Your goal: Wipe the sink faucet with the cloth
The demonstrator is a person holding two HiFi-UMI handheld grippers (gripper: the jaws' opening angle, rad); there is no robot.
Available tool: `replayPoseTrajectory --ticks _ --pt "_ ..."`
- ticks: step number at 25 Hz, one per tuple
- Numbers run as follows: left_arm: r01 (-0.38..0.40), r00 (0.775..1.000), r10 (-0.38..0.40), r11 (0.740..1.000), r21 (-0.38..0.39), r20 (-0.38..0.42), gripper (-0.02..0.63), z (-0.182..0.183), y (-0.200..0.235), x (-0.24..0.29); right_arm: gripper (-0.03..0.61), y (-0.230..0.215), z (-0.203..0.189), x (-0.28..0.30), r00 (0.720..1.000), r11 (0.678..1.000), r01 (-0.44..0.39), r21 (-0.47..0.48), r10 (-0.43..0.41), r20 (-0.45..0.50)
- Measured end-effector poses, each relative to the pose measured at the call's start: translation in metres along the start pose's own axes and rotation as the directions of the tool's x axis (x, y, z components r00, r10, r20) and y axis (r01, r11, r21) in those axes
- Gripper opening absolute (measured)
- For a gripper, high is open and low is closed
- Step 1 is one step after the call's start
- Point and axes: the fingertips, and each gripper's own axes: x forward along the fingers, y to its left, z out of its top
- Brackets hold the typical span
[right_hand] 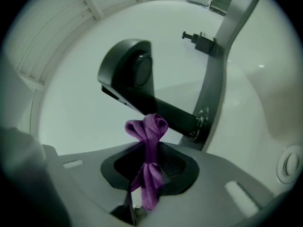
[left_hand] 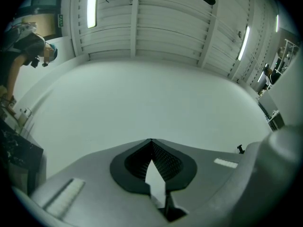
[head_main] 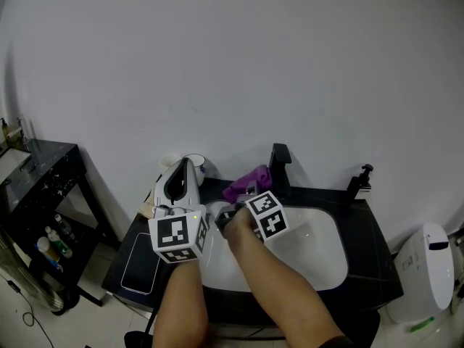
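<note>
While the right hand-held gripper (right_hand: pixel 150 150) is clenched on a crumpled purple cloth (right_hand: pixel 147 127), the strip of fabric stands up between its two jaws and bunches into a loose knot above them. In the right gripper view that bunch lies right in front of the matte black sink faucet (right_hand: pixel 137 74), over the straight bar of its spout; whether cloth and metal touch cannot be told. The faucet's rounded head points to the left in this view, and a black soap dispenser (right_hand: pixel 199 37) shows small beyond it.

From the head view, the cloth sits at the back rim of the white oval sink basin (head_main: pixel 319 259), just left of the faucet's upright base. The basin is set into a black desk (head_main: pixel 370 245) that stands against a plain white wall (head_main: pixel 217 64), and the soap dispenser stands on the desk's back right corner, well apart from the faucet.

The left hand-held gripper (left_hand: pixel 151 144) is closed with nothing in it: its ribbed pads meet at the tips. It looks up at the bare wall and a slatted ceiling. In the head view it hangs over the left side of the desk, beside the basin, near the right one. A dark flat tablet (head_main: pixel 141 262) lies on the desk's left end. A black shelf unit (head_main: pixel 43 172) stands at the far left and a white bin (head_main: pixel 426 267) at the right.
</note>
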Motion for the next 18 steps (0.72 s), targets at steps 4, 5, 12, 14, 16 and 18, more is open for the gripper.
replayPoseTrajectory --ticks 4,5,12,14,16,18 --pt "0.012 1.0 -0.012 1.0 0.006 -0.008 0.017 -0.002 -0.004 0.0 0.084 -0.026 -0.014 -0.009 0.998 0.997 0.051 0.061 -0.049 -0.027" --pt "0.015 1.0 -0.015 1.0 0.007 -0.011 0.017 -0.003 -0.005 0.001 0.084 -0.03 -0.016 -0.011 0.998 0.996 0.054 0.075 -0.052 -0.031" --pt "0.025 0.999 -0.023 0.999 0.031 -0.036 0.017 -0.01 -0.008 0.004 0.084 -0.025 -0.017 -0.028 0.997 0.999 0.006 0.042 -0.002 -0.083" --pt "0.022 0.998 -0.02 0.999 0.039 -0.053 0.017 -0.014 -0.007 0.005 0.084 -0.016 -0.015 -0.04 0.993 0.999 -0.033 0.003 0.033 -0.112" --pt "0.017 0.997 -0.013 0.999 0.051 -0.079 0.017 -0.022 -0.007 0.005 0.084 -0.007 -0.01 -0.055 0.985 0.996 -0.085 -0.042 0.077 -0.152" --pt "0.016 0.994 -0.01 0.998 0.061 -0.104 0.017 -0.03 -0.008 0.007 0.084 0.006 0.001 -0.072 0.97 0.982 -0.162 -0.099 0.14 -0.198"
